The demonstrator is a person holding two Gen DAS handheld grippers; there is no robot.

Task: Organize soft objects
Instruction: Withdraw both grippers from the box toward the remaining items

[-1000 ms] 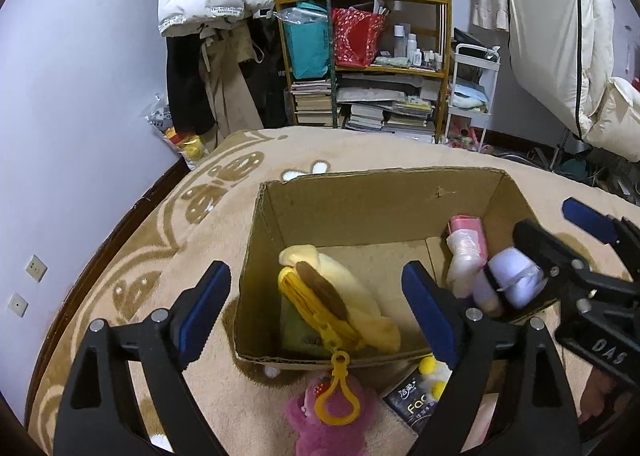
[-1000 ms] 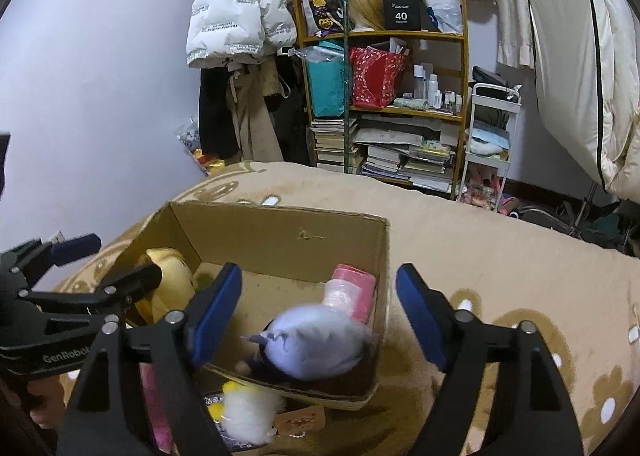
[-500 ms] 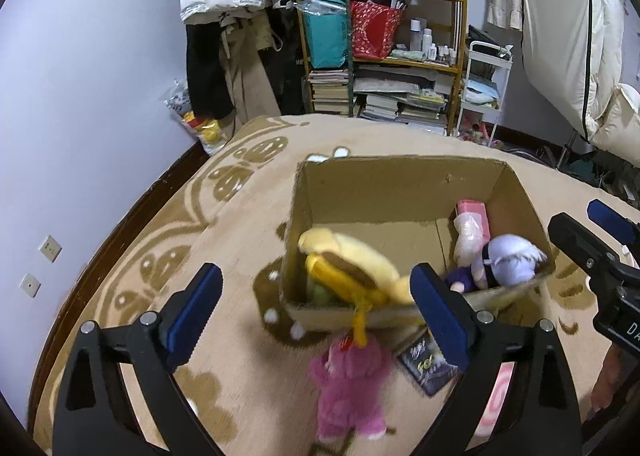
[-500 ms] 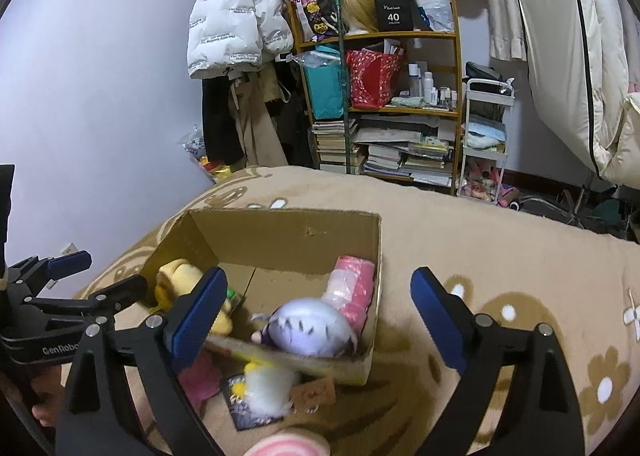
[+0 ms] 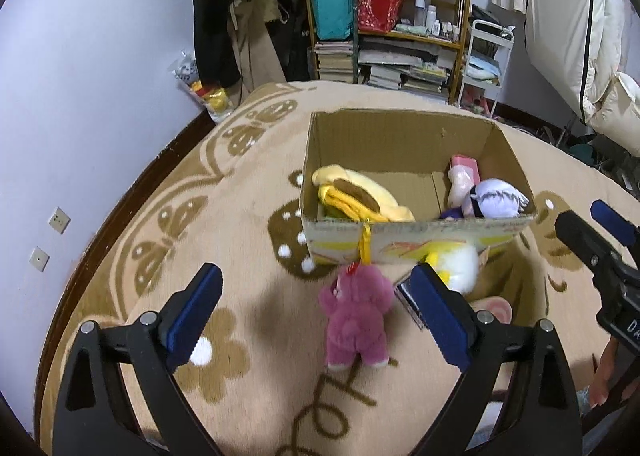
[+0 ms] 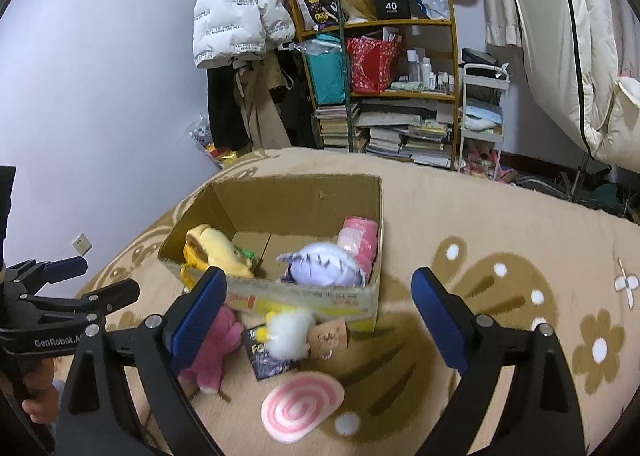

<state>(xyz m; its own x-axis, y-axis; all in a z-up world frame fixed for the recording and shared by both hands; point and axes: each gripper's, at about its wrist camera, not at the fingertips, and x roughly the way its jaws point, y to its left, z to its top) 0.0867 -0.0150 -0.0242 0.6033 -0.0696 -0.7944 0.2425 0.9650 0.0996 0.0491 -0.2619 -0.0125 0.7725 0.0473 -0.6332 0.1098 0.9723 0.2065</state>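
An open cardboard box [image 5: 400, 144] [image 6: 296, 204] stands on the beige rug. Inside lie a yellow plush [image 5: 360, 196] [image 6: 212, 246], a lilac-haired plush [image 5: 496, 200] [image 6: 324, 266] and a pink packet [image 5: 464, 172]. In front of the box a pink bear [image 5: 356, 316] [image 6: 212, 356], a white fluffy toy [image 6: 288, 332] and a pink swirl cushion [image 6: 300, 408] lie on the rug. My left gripper [image 5: 313, 271] hovers open above the bear. My right gripper [image 6: 319, 275] hovers open over the box's near edge. Neither holds anything.
A dark packet [image 6: 268, 364] lies under the white toy. Behind the rug stand a cluttered shelf [image 6: 380, 88], a white cart [image 6: 480, 112] and hanging coats [image 6: 240, 16]. A wall runs along the left. Open rug [image 6: 520, 256] lies right of the box.
Both grippers have drawn back and up from the box and opened slightly wider. The yellow and lilac plush toys, earlier between the jaws, now lie inside it.
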